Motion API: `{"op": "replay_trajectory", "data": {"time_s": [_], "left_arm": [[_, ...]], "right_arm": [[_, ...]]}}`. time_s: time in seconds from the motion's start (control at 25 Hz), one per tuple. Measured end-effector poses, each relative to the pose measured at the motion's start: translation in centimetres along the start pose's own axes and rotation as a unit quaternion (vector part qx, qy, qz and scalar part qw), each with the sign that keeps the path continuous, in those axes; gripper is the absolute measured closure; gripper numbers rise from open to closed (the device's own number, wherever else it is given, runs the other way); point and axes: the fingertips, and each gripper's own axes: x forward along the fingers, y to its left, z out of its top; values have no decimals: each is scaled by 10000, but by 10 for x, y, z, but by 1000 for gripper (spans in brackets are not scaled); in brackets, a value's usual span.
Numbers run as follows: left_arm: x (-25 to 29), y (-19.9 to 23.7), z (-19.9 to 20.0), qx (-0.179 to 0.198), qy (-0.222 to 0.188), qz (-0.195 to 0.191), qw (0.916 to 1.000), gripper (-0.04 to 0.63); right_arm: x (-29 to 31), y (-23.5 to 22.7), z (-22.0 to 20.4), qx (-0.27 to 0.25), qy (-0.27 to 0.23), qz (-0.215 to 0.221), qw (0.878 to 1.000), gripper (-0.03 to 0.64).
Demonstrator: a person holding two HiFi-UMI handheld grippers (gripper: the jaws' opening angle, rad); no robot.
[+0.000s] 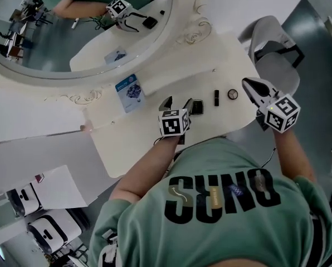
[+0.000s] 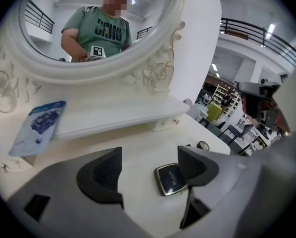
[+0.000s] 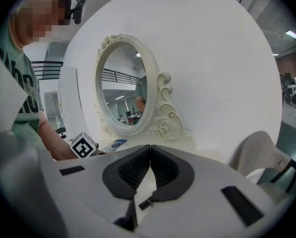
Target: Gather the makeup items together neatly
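The left gripper (image 2: 148,170) has its two dark ribbed jaws standing wide apart, with only bare tabletop between them. A dark square compact with a silver rim (image 2: 170,178) lies flat on the cream dressing table (image 2: 138,133), just beside the jaw seen on the right of the left gripper view and partly hidden behind it. Neither pad presses on it. From the head view, the left gripper (image 1: 177,103) tilts down over the middle of the table. A bare forearm reaches forward behind it from a green T-shirt (image 1: 221,204).

The right gripper (image 3: 150,150) has its jaws closed tip to tip, holding nothing. In the head view the right gripper (image 1: 249,85) hangs over the table's right end and points almost level. The arm is stretched out to the person's right.

On the table to the right of the compact (image 1: 197,107) lie a small black tube (image 1: 216,97) and a round silver-rimmed item (image 1: 233,94), each apart from the others. A blue and white packet (image 1: 130,92) leans well to the left below the oval mirror with a carved cream frame (image 1: 194,32). A grey chair (image 1: 272,49) stands beyond the table's right end.
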Motion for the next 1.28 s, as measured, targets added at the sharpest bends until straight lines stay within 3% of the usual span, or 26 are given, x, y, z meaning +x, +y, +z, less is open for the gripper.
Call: {"op": "replay_trajectory", "data": {"time_s": [0.16,0.44,0.48,0.64,0.72,0.8,0.88,1.0,1.08,1.16,1.28], "left_arm": [[-37,53,12,-2,-214,240,9995,249],[-111,140,27,-574,-1022,278,9927,250],[-124,150,28,-623,-1179,287,9907,268],[-178,189,23,-939,-1853,262,9778,490],[-203,208,15,-1075,-2093,281,9715,584],[-225,222,5,-1175,-2250,269,9669,584],[-244,231,-6,-1250,-2383,246,9628,584],[-265,241,-20,-1384,-2528,288,9572,584],[-275,247,-29,-1563,-2622,348,9516,584],[-282,253,-37,-1763,-2693,400,9459,584],[-287,259,-49,-1911,-2687,478,9429,584]], "right_arm": [[43,39,18,-198,35,421,9989,621],[128,123,36,-550,223,1216,9908,621],[143,137,37,-654,288,1366,9880,621],[205,200,34,-1311,637,2033,9682,621],[235,229,23,-1685,894,2355,9530,613],[264,255,6,-2172,1238,2663,9309,561],[291,276,-21,-2760,1696,3001,8972,488],[326,290,-66,-3579,2414,3359,8372,370],[347,290,-88,-3947,2754,3408,8076,312],[366,288,-102,-4039,2958,3415,7955,266],[379,289,-115,-3908,3095,3578,7896,249]]}}
